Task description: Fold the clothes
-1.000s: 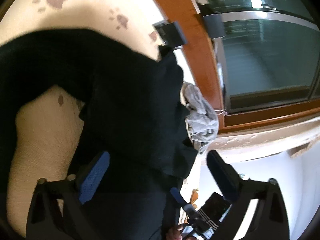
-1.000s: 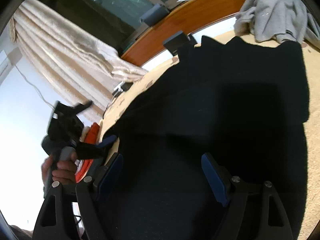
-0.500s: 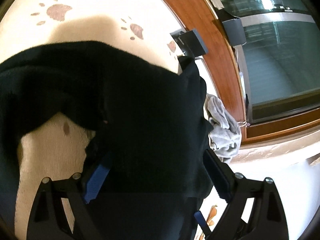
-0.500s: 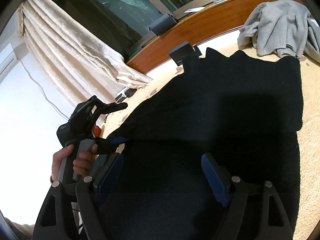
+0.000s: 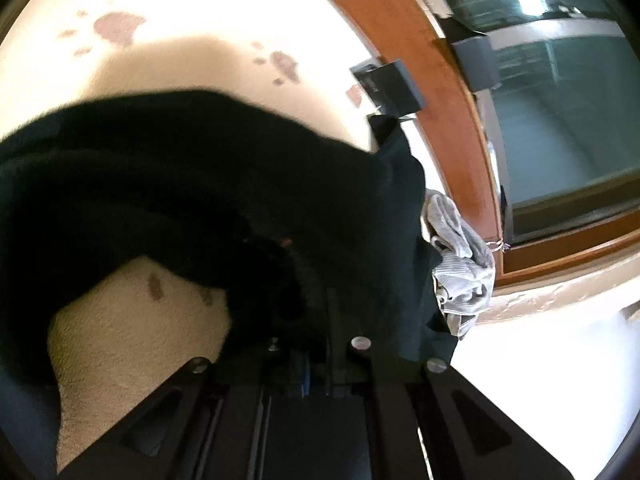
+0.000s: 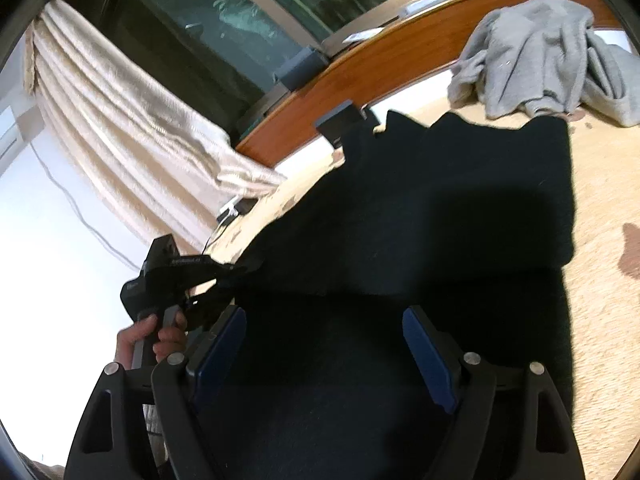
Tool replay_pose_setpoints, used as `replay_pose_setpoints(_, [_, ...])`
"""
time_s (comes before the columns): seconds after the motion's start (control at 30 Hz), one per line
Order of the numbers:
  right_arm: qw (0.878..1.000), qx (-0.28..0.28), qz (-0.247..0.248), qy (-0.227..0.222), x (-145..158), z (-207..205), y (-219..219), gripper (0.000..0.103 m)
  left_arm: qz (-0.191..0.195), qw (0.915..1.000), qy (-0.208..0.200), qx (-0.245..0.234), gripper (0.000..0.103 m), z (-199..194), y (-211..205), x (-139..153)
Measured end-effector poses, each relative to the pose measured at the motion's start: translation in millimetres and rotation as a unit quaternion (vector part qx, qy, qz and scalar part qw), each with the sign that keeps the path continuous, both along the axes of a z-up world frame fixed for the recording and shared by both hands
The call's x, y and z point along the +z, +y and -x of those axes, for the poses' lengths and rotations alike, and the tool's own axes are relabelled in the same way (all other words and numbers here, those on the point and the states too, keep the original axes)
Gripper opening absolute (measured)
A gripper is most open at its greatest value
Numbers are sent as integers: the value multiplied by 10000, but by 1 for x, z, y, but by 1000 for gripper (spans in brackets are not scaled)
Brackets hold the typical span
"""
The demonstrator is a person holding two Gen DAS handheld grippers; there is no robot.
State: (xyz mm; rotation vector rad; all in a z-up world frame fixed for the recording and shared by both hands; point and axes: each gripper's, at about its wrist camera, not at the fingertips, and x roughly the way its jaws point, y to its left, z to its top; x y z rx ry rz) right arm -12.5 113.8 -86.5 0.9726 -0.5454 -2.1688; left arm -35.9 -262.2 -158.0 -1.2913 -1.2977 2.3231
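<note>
Your left gripper (image 5: 316, 320) is clenched on the near edge of the black garment (image 6: 420, 208), which lies spread across the middle of both views on the beige blanket (image 5: 140, 320). Your right gripper (image 6: 324, 356) stands released over the cloth, likely waiting for its own corner. The grey sweater (image 6: 540, 60) sits upper right, aside.

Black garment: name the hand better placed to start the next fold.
Left, probably. The left gripper is already shut on the black garment's edge, while the right gripper hangs open above the cloth, gripping nothing.
</note>
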Motion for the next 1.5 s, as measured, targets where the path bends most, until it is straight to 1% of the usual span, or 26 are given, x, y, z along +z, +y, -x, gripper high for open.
replay_pose_setpoints(0.1, [9993, -319, 57, 193, 13, -1, 20, 83, 120, 9996, 235, -99, 5, 7, 9, 20])
replay_pose_setpoints(0.17, [9969, -648, -161, 417, 29, -1, 41, 83, 220, 9988, 403, -187, 5, 13, 15, 35])
replay_pose_setpoints(0.2, [9938, -870, -385, 571, 38, -1, 53, 83, 249, 9982, 492, -239, 5, 15, 17, 43])
replay_pose_setpoints(0.23, [9885, -1125, -684, 749, 48, -1, 66, 83, 260, 9975, 588, -293, 5, 17, 20, 52])
replay_pose_setpoints(0.3, [9707, -1596, -1426, 1096, 62, -2, 83, 83, 268, 9958, 775, -398, 5, 22, 25, 69])
replay_pose_setpoints(0.33, [9603, -1737, -1800, 1238, 65, -3, 88, 84, 272, 9948, 868, -450, 5, 24, 27, 77])
replay_pose_setpoints(0.37, [9501, -1754, -2196, 1351, 66, -4, 89, 87, 279, 9938, 958, -494, 5, 27, 30, 87])
replay_pose_setpoints(0.43, [9283, -1699, -2936, 1524, 65, -5, 89, 88, 304, 9913, 1135, -588, 5, 34, 37, 108])
replay_pose_setpoints(0.47, [9255, -1489, -3144, 1496, 59, -5, 85, 88, 328, 9900, 1217, -642, 5, 38, 40, 119])
replay_pose_setpoints(0.53, [9259, -1088, -3332, 1413, 46, -6, 74, 88, 385, 9872, 1372, -713, 5, 42, 46, 140])
replay_pose_setpoints(0.57, [9225, -896, -3483, 1401, 38, -7, 65, 88, 429, 9858, 1447, -732, 5, 43, 49, 150])
replay_pose_setpoints(0.63, [9080, -578, -3885, 1459, 21, -9, 44, 88, 550, 9820, 1630, -785, 5, 45, 55, 173])
replay_pose_setpoints(0.7, [8936, -379, -4196, 1550, 10, -8, 25, 88, 647, 9781, 1780, -860, 5, 46, 62, 195])
replay_pose_setpoints(0.73, [8890, -322, -4294, 1558, 6, -5, 18, 88, 683, 9765, 1830, -912, 5, 47, 65, 204])
replay_pose_setpoints(0.9, [8941, -444, -4278, 1248, -3, 29, 4, 88, 805, 9684, 2036, -1198, 5, 45, 82, 239])
replay_pose_setpoints(0.97, [8942, -516, -4290, 1169, -6, 40, 0, 88, 835, 9656, 2149, -1205, 5, 44, 84, 249])
replay_pose_setpoints(1.1, [8862, -787, -4429, 1108, -10, 65, -3, 88, 893, 9605, 2377, -1136, 5, 41, 79, 274])
replay_pose_setpoints(1.2, [8883, -1019, -4366, 995, -11, 79, 6, 88, 972, 9564, 2545, -1048, 5, 36, 71, 292])
replay_pose_setpoints(1.23, [8921, -1121, -4277, 928, -11, 83, 11, 88, 986, 9550, 2595, -1041, 5, 34, 69, 296])
replay_pose_setpoints(1.3, [9088, -1303, -3895, 728, -11, 89, 26, 88, 963, 9541, 2638, -1042, 6, 32, 63, 299])
replay_pose_setpoints(1.37, [9235, -1458, -3510, 523, -11, 95, 39, 88, 929, 9554, 2606, -1032, 6, 33, 59, 296])
replay_pose_setpoints(1.4, [9289, -1470, -3371, 429, -11, 97, 42, 88, 904, 9571, 2556, -1027, 6, 34, 57, 293])
replay_pose_setpoints(1.43, [9302, -1451, -3349, 395, -12, 97, 42, 88, 867, 9586, 2509, -1030, 6, 35, 56, 291])
replay_pose_setpoints(1.5, [9278, -1365, -3446, 436, -14, 95, 35, 88, 831, 9607, 2435, -1046, 6, 38, 54, 287])
